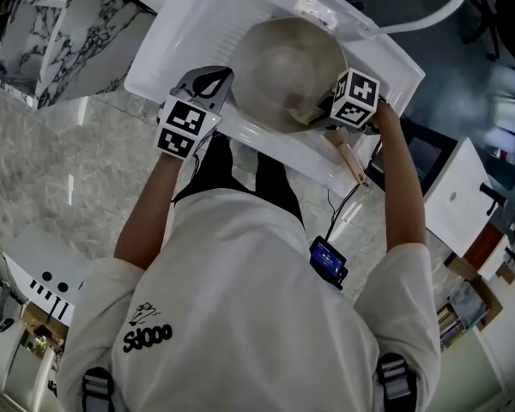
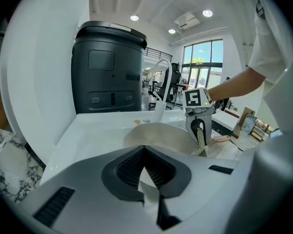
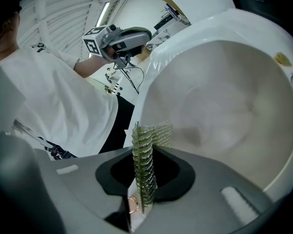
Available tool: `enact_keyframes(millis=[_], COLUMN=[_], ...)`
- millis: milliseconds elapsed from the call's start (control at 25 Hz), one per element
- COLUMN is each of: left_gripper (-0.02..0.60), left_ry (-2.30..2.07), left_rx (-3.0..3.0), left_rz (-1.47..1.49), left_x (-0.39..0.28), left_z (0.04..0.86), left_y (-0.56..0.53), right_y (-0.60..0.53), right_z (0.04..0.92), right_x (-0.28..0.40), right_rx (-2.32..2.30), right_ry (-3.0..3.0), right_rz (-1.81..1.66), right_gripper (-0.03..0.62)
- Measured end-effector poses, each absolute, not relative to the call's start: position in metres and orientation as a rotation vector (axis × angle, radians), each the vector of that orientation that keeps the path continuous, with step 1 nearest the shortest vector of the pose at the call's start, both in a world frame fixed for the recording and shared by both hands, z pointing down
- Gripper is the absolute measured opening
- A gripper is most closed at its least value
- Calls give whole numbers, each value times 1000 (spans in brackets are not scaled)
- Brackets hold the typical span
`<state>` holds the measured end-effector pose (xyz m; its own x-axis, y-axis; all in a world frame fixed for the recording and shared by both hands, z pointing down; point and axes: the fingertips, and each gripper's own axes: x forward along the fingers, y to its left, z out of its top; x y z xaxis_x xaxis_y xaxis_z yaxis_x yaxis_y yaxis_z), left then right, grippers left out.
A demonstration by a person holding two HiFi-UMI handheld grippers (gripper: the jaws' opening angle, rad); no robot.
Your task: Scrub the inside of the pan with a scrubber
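Note:
A round pan (image 1: pixel 283 63) with a cream inside sits in the white sink (image 1: pixel 180 24); its rose-gold handle (image 1: pixel 354 161) points toward me at the right. My left gripper (image 1: pixel 223 82) is at the pan's left rim, shut on a thin pale edge that looks like that rim (image 2: pixel 147 177). My right gripper (image 1: pixel 316 114) is over the pan's near right side, shut on a greenish metal mesh scrubber (image 3: pixel 144 172). The scrubber's tip (image 3: pixel 158 133) hangs just above the pan's inner wall (image 3: pixel 224 106); I cannot tell whether it touches. The left gripper view also shows the right gripper (image 2: pixel 200 130) with the scrubber.
A white curved faucet (image 1: pixel 433 7) rises at the sink's far right. A dark bin (image 2: pixel 110 69) stands behind the sink. A marble-patterned block (image 1: pixel 56 28) lies to the left. A cable and a small blue device (image 1: pixel 328 260) hang by my body.

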<state>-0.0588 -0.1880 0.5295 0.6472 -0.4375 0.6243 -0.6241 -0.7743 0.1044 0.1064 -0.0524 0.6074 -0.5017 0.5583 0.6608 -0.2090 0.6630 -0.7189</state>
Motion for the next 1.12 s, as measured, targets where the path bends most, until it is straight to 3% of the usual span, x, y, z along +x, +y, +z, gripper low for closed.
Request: enact_keyframes(millis=[1120], left_gripper=[6], left_ry=[-832], left_rx=[2537], left_rz=[865], left_x=[-58], left_z=[538], left_y=[-182], right_y=[-128], right_z=[653], right_x=[149], right_rx=[176], right_ry=[-1798], right_rz=[579], right_gripper=[74])
